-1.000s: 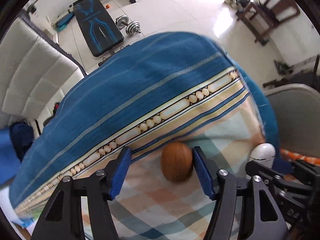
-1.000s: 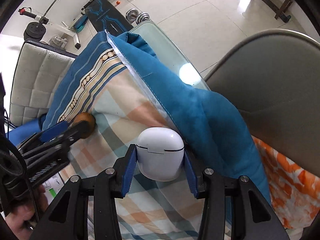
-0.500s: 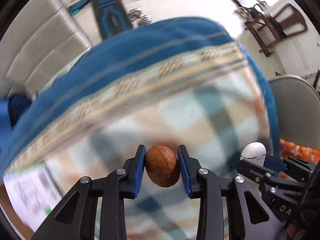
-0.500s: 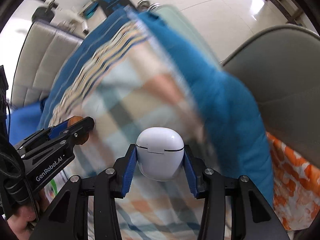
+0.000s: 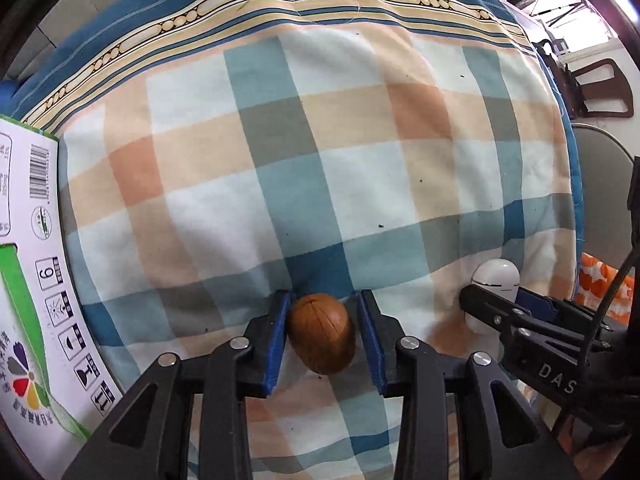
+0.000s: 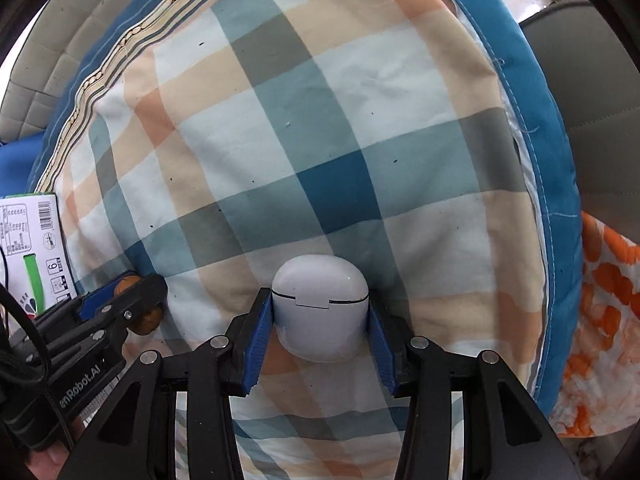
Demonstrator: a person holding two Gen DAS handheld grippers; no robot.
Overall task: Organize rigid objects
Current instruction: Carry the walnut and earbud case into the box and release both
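Observation:
A brown walnut [image 5: 322, 333] sits between the blue pads of my left gripper [image 5: 323, 300], which is shut on it, low over the plaid cloth [image 5: 320, 160]. My right gripper [image 6: 320, 300] is shut on a white earbud case [image 6: 320, 306], also just above the cloth. In the left wrist view the case [image 5: 496, 280] and the right gripper show at the right. In the right wrist view the walnut [image 6: 138, 304] and the left gripper show at the lower left.
A white and green cardboard box [image 5: 28, 280] lies at the left edge of the cloth; it also shows in the right wrist view [image 6: 32, 240]. A grey chair [image 6: 592, 100] and an orange patterned cloth [image 6: 600, 320] are on the right. A padded white sofa [image 6: 40, 60] is behind.
The left gripper closed on the walnut. Both grippers carried their objects back across the cloth and tilted down toward it. The box has come into view at the left.

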